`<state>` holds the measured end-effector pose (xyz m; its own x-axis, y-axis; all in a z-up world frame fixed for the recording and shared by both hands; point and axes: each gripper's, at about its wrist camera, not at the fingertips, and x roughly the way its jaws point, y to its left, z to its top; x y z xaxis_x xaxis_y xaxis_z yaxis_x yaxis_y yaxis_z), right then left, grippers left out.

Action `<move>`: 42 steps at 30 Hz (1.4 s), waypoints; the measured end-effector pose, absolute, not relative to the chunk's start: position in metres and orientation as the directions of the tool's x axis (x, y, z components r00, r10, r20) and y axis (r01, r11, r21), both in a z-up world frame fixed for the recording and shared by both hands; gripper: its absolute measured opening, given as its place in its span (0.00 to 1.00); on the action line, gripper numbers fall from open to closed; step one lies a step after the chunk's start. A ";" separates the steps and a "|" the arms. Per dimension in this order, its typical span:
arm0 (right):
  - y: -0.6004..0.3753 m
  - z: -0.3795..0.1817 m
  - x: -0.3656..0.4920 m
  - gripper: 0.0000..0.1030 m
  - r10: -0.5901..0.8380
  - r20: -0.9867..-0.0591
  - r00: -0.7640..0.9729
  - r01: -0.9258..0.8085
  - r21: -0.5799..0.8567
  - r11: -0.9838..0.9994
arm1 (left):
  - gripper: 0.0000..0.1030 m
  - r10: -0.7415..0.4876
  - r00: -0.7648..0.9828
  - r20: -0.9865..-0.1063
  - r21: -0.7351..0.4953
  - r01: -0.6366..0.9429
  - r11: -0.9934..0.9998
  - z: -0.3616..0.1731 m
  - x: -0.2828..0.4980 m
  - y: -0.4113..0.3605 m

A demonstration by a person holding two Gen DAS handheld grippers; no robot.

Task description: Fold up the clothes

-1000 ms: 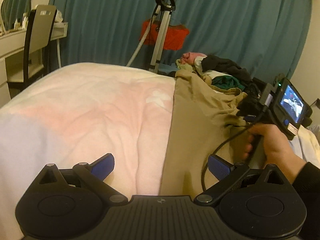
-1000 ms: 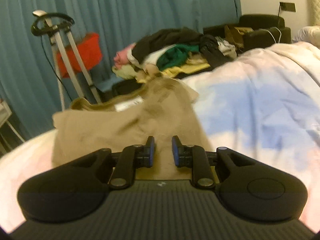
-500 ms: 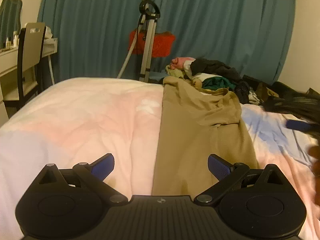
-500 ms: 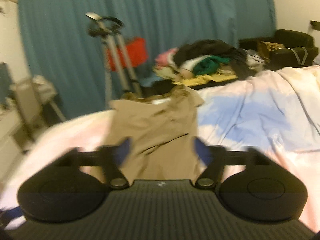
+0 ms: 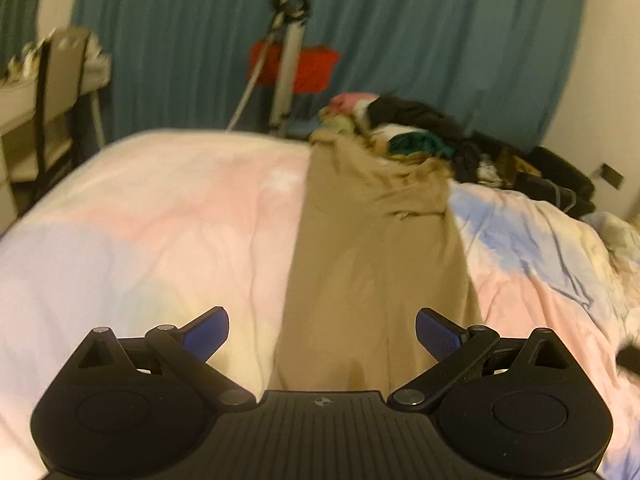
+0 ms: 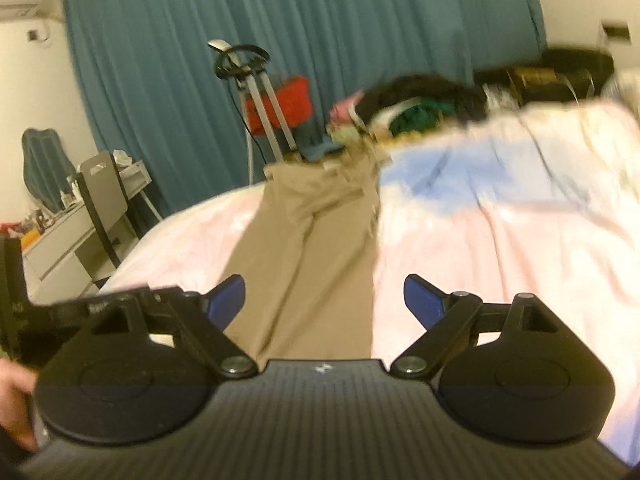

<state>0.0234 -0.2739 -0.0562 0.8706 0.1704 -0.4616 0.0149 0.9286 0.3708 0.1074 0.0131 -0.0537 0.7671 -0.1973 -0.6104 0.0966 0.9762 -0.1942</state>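
Left wrist view shows the tan garment (image 5: 376, 264) lying as a long folded strip down the middle of the bed (image 5: 160, 216), its far end rumpled near a heap of clothes (image 5: 404, 128) at the bed's far edge. The left gripper (image 5: 322, 334) hangs above the strip's near end, jaws wide apart and empty. In the right wrist view the right gripper (image 6: 324, 300) also hovers over the near end; its jaws have just been opening and now stand wide, with nothing between them. A teal curtain (image 6: 320, 40) hangs behind.
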 end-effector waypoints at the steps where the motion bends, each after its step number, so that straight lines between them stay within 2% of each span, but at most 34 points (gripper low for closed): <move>1: -0.279 -0.063 0.021 0.85 0.200 -0.478 0.855 0.013 0.406 0.914 | 0.98 -0.190 0.754 -0.629 -0.201 0.078 0.976 -0.057 0.107 0.016; 5: -0.291 -0.091 0.021 0.84 0.320 -0.557 0.766 0.033 0.532 0.846 | 0.95 -0.164 0.689 -0.706 -0.227 0.000 0.974 -0.071 0.108 0.031; 10: -0.295 -0.121 0.027 0.84 0.400 -0.594 0.698 0.091 0.628 0.773 | 0.86 -0.208 0.576 -0.791 -0.303 -0.074 0.950 -0.090 0.109 0.051; 12: -0.297 -0.130 0.030 0.80 0.422 -0.608 0.673 0.117 0.650 0.751 | 0.80 -0.228 0.528 -0.818 -0.330 -0.106 0.938 -0.098 0.109 0.057; 19: -0.321 -0.171 0.030 0.66 0.522 -0.605 0.602 0.300 0.777 0.554 | 0.73 -0.279 0.386 -0.879 -0.359 -0.150 0.921 -0.120 0.108 0.056; 22: -0.324 -0.177 0.031 0.65 0.535 -0.601 0.594 0.329 0.788 0.520 | 0.64 -0.312 0.333 -0.890 -0.379 -0.159 0.912 -0.125 0.105 0.057; 25: -0.318 -0.177 0.033 0.65 0.553 -0.607 0.570 0.325 0.785 0.527 | 0.47 -0.344 0.299 -0.890 -0.406 -0.176 0.897 -0.126 0.101 0.060; 27: -0.314 -0.176 0.032 0.65 0.571 -0.608 0.552 0.310 0.785 0.536 | 0.26 -0.366 0.298 -0.882 -0.427 -0.176 0.887 -0.123 0.096 0.064; 30: -0.305 -0.172 0.029 0.64 0.588 -0.608 0.533 0.268 0.781 0.564 | 0.09 -0.393 0.324 -0.861 -0.463 -0.176 0.869 -0.114 0.088 0.072; 35: -0.298 -0.169 0.027 0.62 0.574 -0.630 0.523 0.272 0.762 0.588 | 0.10 -0.411 0.350 -0.842 -0.489 -0.172 0.855 -0.108 0.084 0.080; 38: -0.294 -0.171 0.031 0.53 0.545 -0.664 0.512 0.295 0.731 0.615 | 0.26 -0.373 0.328 -0.868 -0.447 -0.189 0.874 -0.116 0.086 0.074; 41: -0.285 -0.167 0.031 0.53 0.543 -0.672 0.503 0.251 0.715 0.653 | 0.43 -0.375 0.309 -0.874 -0.437 -0.165 0.884 -0.124 0.090 0.063; 42: -0.281 -0.166 0.031 0.53 0.562 -0.664 0.493 0.221 0.721 0.657 | 0.44 -0.380 0.306 -0.873 -0.439 -0.151 0.886 -0.125 0.090 0.061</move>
<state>0.0312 -0.2811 -0.1664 0.4932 0.5621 -0.6639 0.2206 0.6574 0.7205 0.0902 0.0608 -0.1247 0.3064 -0.3804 -0.8726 -0.1508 0.8857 -0.4391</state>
